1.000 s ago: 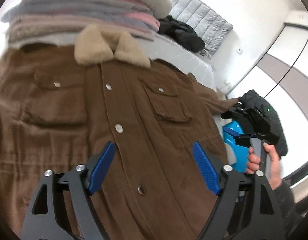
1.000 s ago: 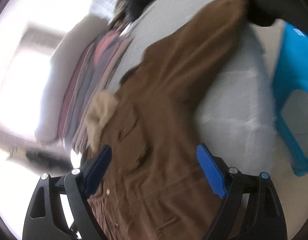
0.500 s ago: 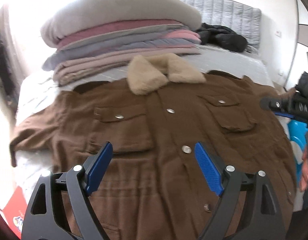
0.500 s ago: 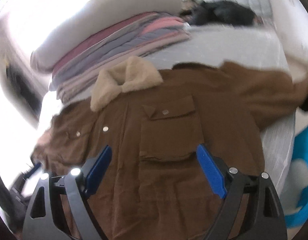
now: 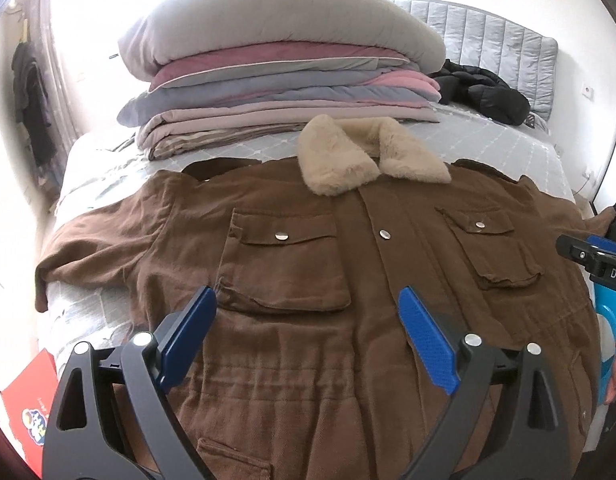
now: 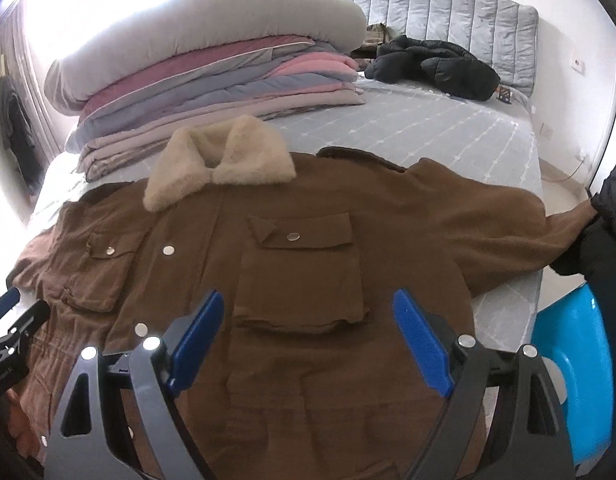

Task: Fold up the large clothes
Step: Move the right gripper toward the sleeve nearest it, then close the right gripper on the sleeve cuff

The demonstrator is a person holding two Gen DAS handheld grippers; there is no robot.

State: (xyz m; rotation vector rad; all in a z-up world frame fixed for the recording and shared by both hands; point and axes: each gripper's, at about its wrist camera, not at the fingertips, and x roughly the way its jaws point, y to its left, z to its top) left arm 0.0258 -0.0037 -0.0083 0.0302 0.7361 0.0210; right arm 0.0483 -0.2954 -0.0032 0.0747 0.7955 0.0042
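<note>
The brown jacket (image 5: 347, 280) is now viewed squarely, spread flat and front-up on the bed (image 5: 487, 148); folding is judged not yet begun. Folded bedding (image 5: 276, 80) is stacked beyond the fur collar (image 5: 363, 156). Left tongs (image 5: 308, 336) and right tongs (image 6: 308, 340) are held wide, empty.

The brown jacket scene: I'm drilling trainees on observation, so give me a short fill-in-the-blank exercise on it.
1. The brown jacket lies spread with its front facing ____.
2. Its fluffy collar is coloured ____.
3. Both the left gripper and the right gripper have their jaws ____.
4. The stack of folded bedding lies ____ the collar.

Missing words: up; beige; open; behind
</note>
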